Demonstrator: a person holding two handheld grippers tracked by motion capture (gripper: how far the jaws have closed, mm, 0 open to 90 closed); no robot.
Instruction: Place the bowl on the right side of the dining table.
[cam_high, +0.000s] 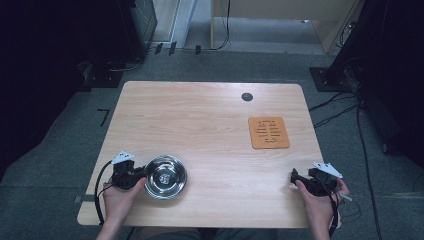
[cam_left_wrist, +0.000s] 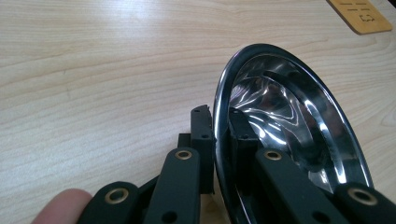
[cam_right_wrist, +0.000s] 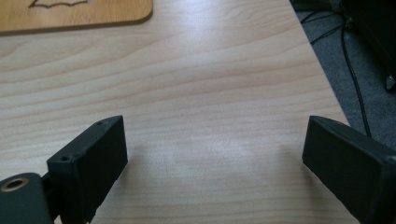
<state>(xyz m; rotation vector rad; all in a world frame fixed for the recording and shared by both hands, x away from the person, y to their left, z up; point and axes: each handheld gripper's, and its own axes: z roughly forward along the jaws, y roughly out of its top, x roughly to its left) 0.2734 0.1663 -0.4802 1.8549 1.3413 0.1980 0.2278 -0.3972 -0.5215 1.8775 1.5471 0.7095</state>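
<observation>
Where the person's forearms come in at the near edge of the table (cam_high: 210, 105), the left gripper (cam_high: 136, 175) is clamped on the rim of a shiny metal bowl (cam_high: 166, 176), one jaw outside the wall and one inside it, the bowl sitting near the front left corner. Well apart to the right, the right gripper (cam_high: 295, 176) rests with its jaws spread wide over bare wood, nothing between them. Farther back on the right lies a flat orange-brown mat (cam_high: 269, 132).
</observation>
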